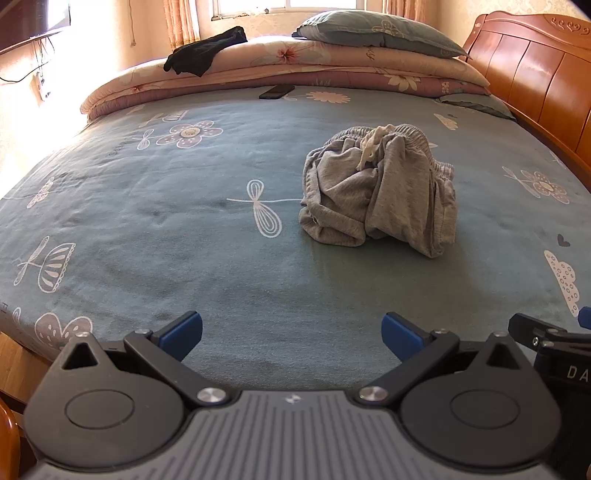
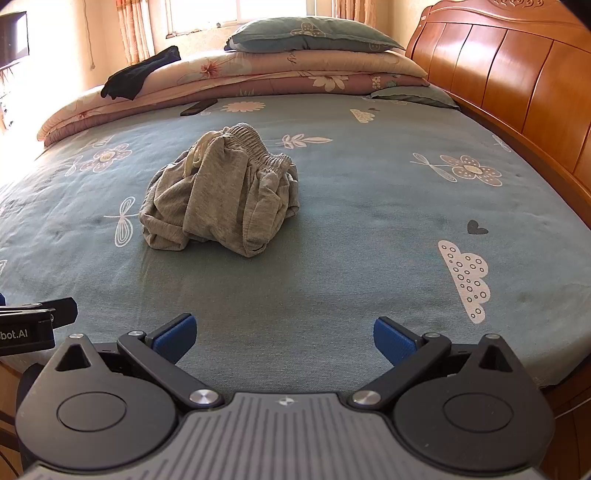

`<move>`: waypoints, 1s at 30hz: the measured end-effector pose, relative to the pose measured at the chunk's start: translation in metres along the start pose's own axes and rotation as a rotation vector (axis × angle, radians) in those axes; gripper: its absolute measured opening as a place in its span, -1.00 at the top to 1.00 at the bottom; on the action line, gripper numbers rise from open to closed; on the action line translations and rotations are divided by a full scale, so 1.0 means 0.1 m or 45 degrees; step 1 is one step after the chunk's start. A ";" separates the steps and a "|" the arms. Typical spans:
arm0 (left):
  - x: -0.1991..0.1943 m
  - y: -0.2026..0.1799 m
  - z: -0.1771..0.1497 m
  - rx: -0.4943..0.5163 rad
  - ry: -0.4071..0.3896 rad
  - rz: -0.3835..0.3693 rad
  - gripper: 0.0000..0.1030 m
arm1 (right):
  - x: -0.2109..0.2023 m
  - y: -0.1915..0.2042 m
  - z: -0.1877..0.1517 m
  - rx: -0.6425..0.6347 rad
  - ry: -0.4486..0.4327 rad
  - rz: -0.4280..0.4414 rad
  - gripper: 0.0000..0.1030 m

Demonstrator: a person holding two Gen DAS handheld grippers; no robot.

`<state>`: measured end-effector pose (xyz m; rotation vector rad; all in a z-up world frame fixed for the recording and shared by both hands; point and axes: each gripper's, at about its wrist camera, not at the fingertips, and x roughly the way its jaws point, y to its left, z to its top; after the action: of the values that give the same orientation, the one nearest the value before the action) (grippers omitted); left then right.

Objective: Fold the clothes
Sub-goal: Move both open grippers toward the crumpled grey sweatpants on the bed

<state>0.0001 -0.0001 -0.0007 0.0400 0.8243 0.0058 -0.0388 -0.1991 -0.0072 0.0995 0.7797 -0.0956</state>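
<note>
Grey shorts (image 1: pixel 380 192) with an elastic waistband and a pale drawstring lie crumpled in a heap on the blue-green bed sheet (image 1: pixel 207 236). In the right wrist view the shorts (image 2: pixel 218 192) sit left of centre. My left gripper (image 1: pixel 291 334) is open over the near edge of the bed, well short of the heap, with nothing between its blue pads. My right gripper (image 2: pixel 285 338) is open too, equally far back and empty. Each gripper shows at the edge of the other's view.
A black garment (image 1: pixel 207 51) lies on folded floral quilts (image 1: pixel 332 66) at the far side, with a pillow (image 1: pixel 380 31) on top. A dark phone (image 1: pixel 277 91) rests on the sheet near the quilts. A wooden headboard (image 2: pixel 509 74) runs along the right.
</note>
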 end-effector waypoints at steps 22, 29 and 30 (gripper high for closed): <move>-0.03 -0.01 0.01 0.004 -0.043 0.001 -0.99 | -0.05 0.03 -0.02 0.011 -0.034 0.010 -1.00; -0.04 -0.02 0.00 0.014 -0.066 -0.027 -0.99 | -0.05 0.01 -0.03 0.027 -0.040 0.025 -1.00; -0.04 -0.03 0.00 0.019 -0.064 -0.026 -0.99 | -0.05 0.01 -0.03 0.027 -0.042 0.027 -1.00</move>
<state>-0.0027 -0.0028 0.0018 0.0459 0.7742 -0.0205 -0.0442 -0.1974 -0.0061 0.1259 0.7447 -0.0849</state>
